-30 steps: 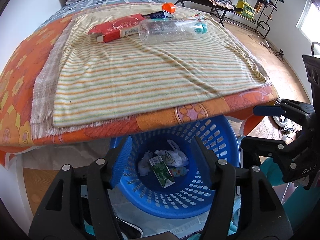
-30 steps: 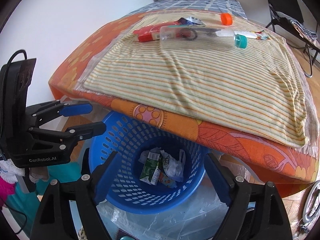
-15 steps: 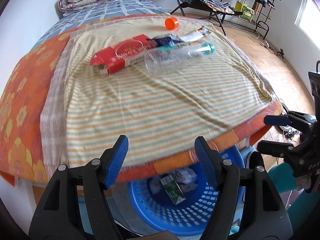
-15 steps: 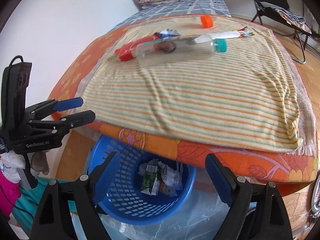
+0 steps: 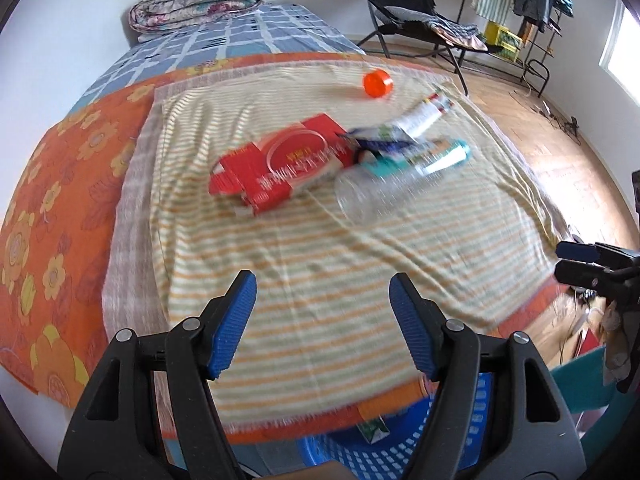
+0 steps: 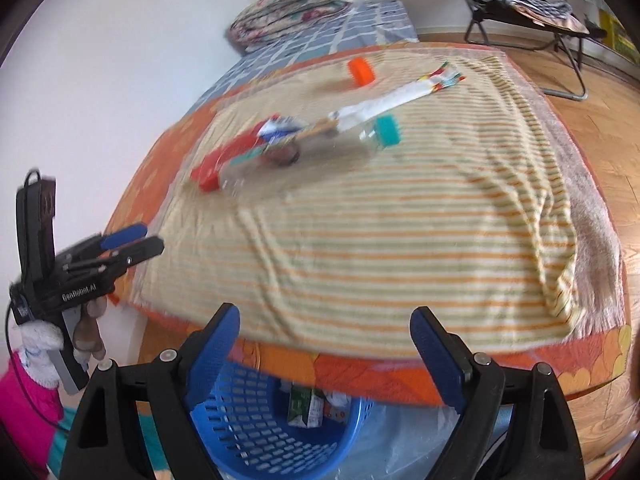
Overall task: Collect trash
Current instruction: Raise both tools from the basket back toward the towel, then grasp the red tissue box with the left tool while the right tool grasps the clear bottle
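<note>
Striped blanket holds blurred, seemingly clear bottle well beyond released, empty left hand-held gripper.

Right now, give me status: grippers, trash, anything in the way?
Left gripper and right gripper open, empty. Red box, clear bottle, orange cap on striped cloth. Path clear.

We see a soft, matt striped cloth on the bed, a clear glossy plastic bottle, a red cardboard box, a perforated blue plastic basket and ribbed blue pads on black plastic tongs.
</note>
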`<state>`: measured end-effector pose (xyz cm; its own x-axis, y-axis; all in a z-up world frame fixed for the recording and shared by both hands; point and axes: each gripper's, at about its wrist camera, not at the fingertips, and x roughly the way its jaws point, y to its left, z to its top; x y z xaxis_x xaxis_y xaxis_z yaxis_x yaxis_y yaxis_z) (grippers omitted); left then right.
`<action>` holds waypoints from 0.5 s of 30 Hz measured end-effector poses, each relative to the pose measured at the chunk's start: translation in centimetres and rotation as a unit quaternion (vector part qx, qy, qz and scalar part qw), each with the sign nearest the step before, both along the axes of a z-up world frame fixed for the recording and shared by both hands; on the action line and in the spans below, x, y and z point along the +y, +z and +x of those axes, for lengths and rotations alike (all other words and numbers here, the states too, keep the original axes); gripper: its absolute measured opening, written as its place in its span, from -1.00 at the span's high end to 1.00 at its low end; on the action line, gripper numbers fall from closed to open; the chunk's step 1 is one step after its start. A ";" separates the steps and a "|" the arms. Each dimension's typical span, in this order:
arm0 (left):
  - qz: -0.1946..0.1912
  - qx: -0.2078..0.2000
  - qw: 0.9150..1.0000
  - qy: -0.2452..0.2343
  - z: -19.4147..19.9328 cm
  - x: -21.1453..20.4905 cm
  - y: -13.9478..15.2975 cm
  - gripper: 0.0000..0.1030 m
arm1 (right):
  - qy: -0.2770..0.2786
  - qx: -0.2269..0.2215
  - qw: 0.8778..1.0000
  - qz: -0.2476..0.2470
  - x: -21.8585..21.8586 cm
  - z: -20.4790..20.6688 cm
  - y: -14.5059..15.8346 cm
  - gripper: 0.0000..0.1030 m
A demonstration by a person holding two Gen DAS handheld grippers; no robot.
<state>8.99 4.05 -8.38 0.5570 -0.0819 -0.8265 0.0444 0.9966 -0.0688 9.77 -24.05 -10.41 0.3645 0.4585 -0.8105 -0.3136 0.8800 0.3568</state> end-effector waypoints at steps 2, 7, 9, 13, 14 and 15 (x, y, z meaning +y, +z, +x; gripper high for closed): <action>-0.006 -0.002 1.000 0.010 1.2 0.7 0.2 -0.38 | -0.020 -0.001 1.000 0.006 -0.6 1.3 0.3 -0.73; -0.019 -0.011 0.999 0.034 5.2 2.5 0.5 -0.38 | -0.051 -0.005 0.999 0.020 -1.5 5.1 0.9 -0.72; -0.020 -0.014 0.999 0.041 6.8 3.1 0.4 -0.38 | -0.057 -0.006 0.998 0.024 -1.5 6.5 0.9 -0.73; -0.041 -0.007 0.997 0.062 10.2 4.5 -0.2 -0.39 | -0.065 0.000 0.997 0.033 -1.1 9.1 0.6 -0.71; -0.050 -0.006 0.996 0.070 11.0 4.9 -0.5 -0.39 | -0.067 0.004 0.997 0.035 -1.0 9.6 0.4 -0.71; -0.058 -0.005 0.995 0.076 11.5 5.2 -0.6 -0.39 | -0.068 0.007 0.997 0.038 -0.9 10.2 0.1 -0.70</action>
